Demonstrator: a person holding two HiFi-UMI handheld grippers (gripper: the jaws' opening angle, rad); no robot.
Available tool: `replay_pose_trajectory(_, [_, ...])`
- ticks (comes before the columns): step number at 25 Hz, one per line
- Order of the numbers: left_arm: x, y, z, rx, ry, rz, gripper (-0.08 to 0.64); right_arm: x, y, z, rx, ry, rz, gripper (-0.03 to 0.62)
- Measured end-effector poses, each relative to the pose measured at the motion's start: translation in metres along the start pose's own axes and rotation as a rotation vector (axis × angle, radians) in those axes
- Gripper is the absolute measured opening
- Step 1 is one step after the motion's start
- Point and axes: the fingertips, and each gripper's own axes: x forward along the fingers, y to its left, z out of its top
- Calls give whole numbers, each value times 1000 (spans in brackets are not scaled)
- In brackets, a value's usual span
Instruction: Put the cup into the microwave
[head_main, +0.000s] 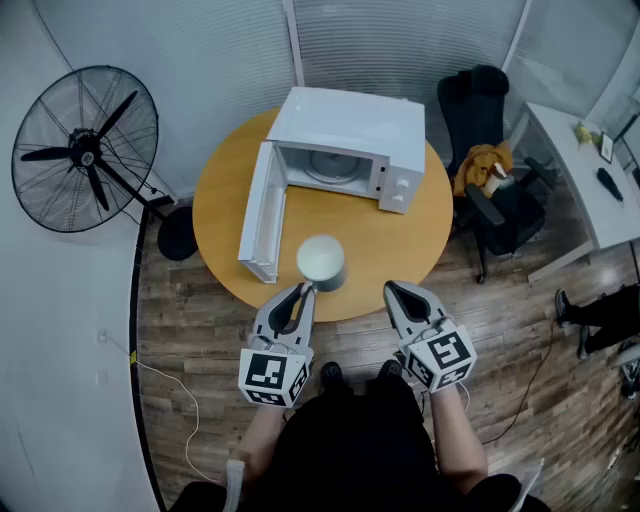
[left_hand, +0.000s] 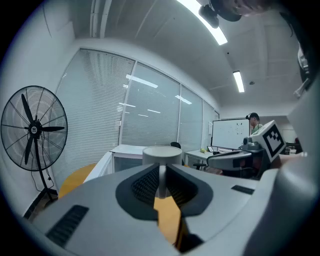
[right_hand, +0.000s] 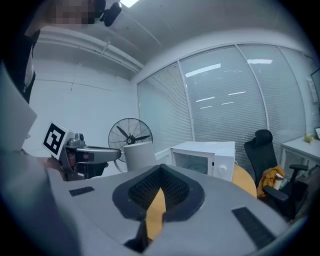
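Note:
A pale grey cup (head_main: 320, 260) is over the near edge of the round wooden table (head_main: 400, 250). My left gripper (head_main: 303, 290) is shut on the cup's handle. In the left gripper view the thin handle stands between the pads (left_hand: 145, 184), with the cup (left_hand: 162, 154) just beyond. Whether the cup rests on the table or hangs above it I cannot tell. The white microwave (head_main: 350, 140) stands at the table's far side, its door (head_main: 262, 212) swung open to the left. My right gripper (head_main: 392, 289) is shut and empty, to the right of the cup (right_hand: 139, 155).
A large black floor fan (head_main: 85, 150) stands left of the table. At the back right is a black office chair (head_main: 480, 120) with an orange garment on it, and beyond that a white desk (head_main: 590, 180). A cable trails over the wooden floor on the left.

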Motion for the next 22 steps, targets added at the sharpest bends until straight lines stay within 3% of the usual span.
replay_pose_trajectory(14, [-1,24,-8,6,4,-28,37,23,18,-2,-53,18,-37,9])
replay_pose_trajectory(22, [-2,24,-7,-6,-5,-45,37,18,17,-9,20,33,-65,9])
